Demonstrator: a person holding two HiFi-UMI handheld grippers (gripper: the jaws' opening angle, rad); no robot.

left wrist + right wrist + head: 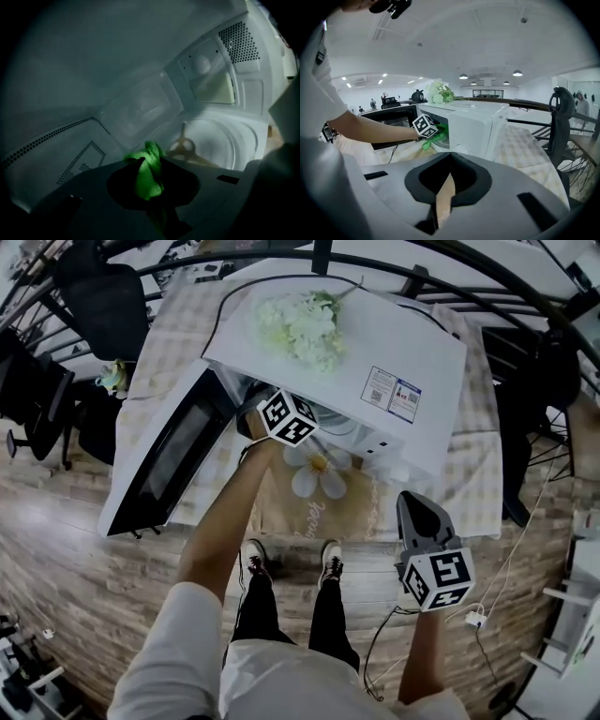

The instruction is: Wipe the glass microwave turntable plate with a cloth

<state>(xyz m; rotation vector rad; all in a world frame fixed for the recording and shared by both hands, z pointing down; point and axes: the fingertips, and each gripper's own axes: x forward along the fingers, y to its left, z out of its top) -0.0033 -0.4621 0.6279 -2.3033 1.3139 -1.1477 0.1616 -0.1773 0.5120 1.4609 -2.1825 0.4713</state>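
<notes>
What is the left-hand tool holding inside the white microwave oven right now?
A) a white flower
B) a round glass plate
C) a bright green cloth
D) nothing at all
C: in the left gripper view, the left gripper has its jaws closed on a bunched bright green cloth, with the inner walls of the white microwave oven all around it.

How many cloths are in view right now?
1. The cloth, green, is clamped in the left gripper, inside the microwave. The right gripper is shut on nothing. Others may be hidden.
</notes>
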